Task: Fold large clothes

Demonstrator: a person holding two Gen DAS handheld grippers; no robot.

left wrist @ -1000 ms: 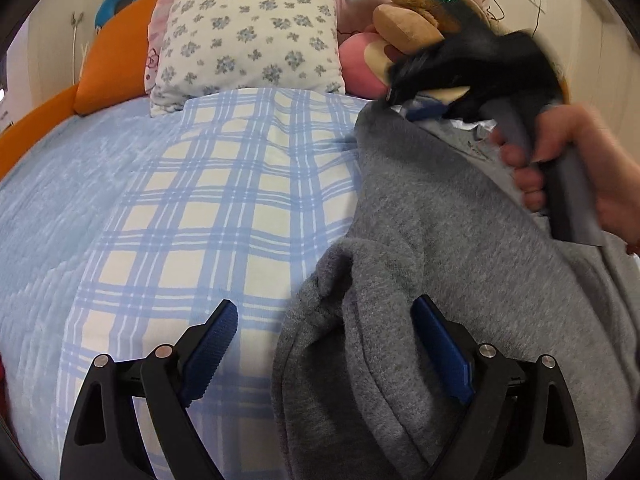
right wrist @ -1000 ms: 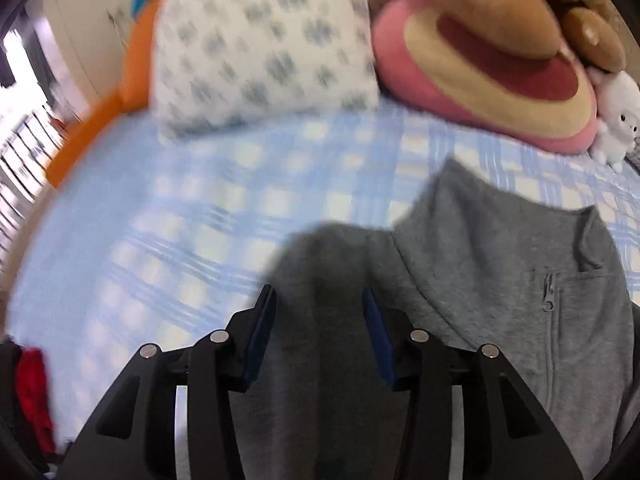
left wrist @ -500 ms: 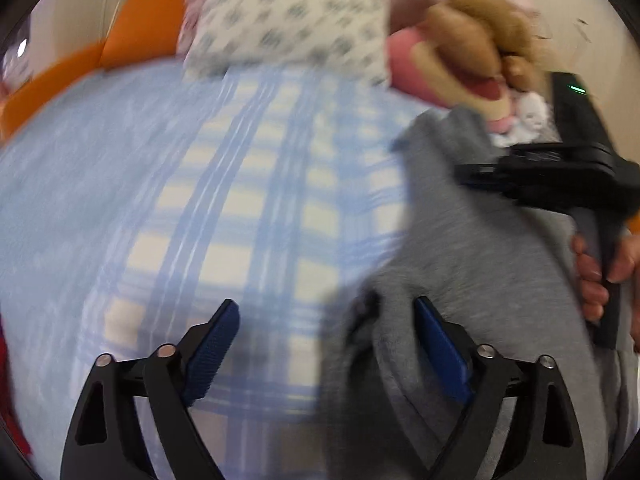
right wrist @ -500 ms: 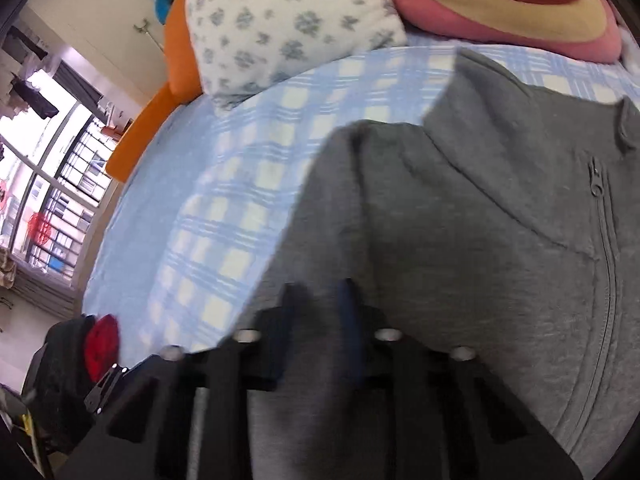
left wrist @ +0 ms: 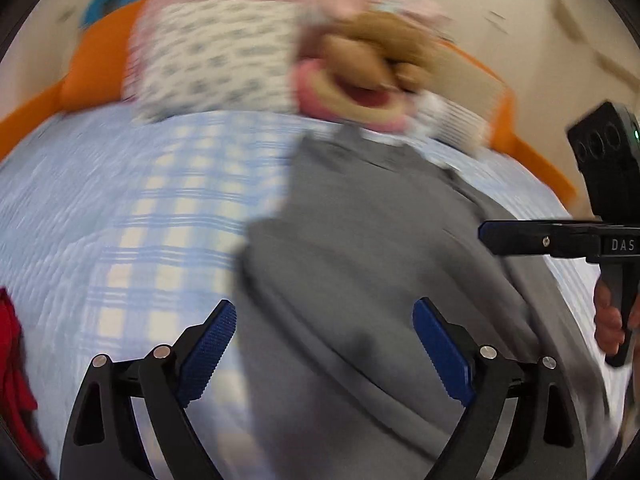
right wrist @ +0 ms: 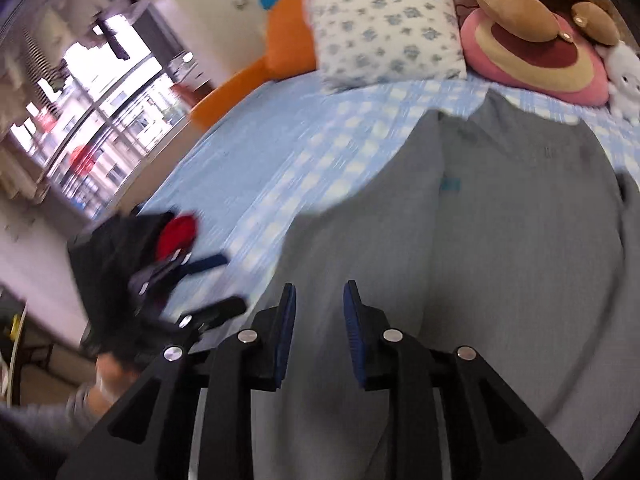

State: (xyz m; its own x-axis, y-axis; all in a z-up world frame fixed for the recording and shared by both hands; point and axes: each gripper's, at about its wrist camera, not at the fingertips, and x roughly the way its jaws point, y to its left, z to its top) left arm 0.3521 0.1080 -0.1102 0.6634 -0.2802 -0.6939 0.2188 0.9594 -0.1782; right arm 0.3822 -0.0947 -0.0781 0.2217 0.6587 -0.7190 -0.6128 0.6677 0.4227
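Note:
A grey zip-up garment [left wrist: 380,248] lies spread on the blue checked bed, with one side folded over its body. My left gripper [left wrist: 326,332] hovers above its near left edge, wide open, with nothing between the blue pads. In the right wrist view the same garment [right wrist: 500,240] fills the lower right. My right gripper [right wrist: 320,320] is just above it; its jaws are opening from a narrow gap and no cloth is between them. Each gripper shows in the other's view: the right gripper [left wrist: 492,236] at the right edge, the left gripper [right wrist: 220,284] blurred at the left.
A floral pillow [right wrist: 384,24], a pink and brown plush toy [right wrist: 536,52] and a small white plush [right wrist: 624,72] sit at the head of the bed against an orange headboard [left wrist: 100,60]. Red cloth [left wrist: 12,360] hangs at the bed's left edge. A window [right wrist: 92,120] is beyond.
The right gripper shut on the grey sleeve, carried it across the body, then let it go. Both grippers drew back and up. The bunched sleeve now lies flatter.

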